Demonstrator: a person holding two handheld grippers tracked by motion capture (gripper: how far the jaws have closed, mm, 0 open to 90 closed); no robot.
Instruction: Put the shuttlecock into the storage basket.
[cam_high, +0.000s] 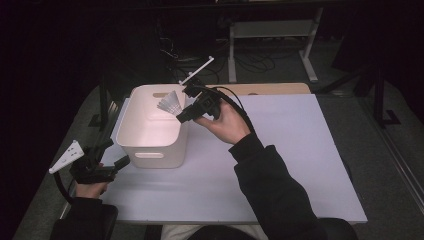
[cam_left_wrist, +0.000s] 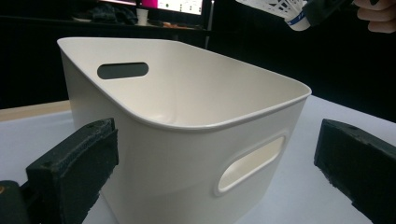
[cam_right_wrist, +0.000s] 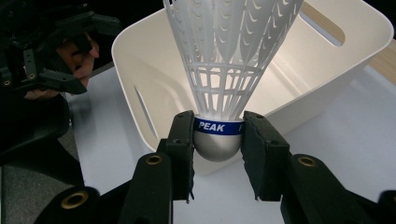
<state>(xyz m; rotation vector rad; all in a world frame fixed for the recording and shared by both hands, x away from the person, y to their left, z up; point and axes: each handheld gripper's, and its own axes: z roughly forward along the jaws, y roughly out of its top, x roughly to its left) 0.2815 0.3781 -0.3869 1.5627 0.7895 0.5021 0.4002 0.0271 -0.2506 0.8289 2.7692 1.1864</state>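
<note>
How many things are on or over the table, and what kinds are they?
White bin: 1
White shuttlecock: 1, held over the bin by the right gripper
Black grippers: 2, the right gripper and the left gripper
Total: 4

The room is dark. A pale worktop (cam_high: 280, 165) sits on a grey floor (cam_high: 385, 165), with a wooden board (cam_high: 270, 89) along its far edge. Beyond it stand a white frame (cam_high: 272, 30) and tangled cables (cam_high: 250, 62).
</note>
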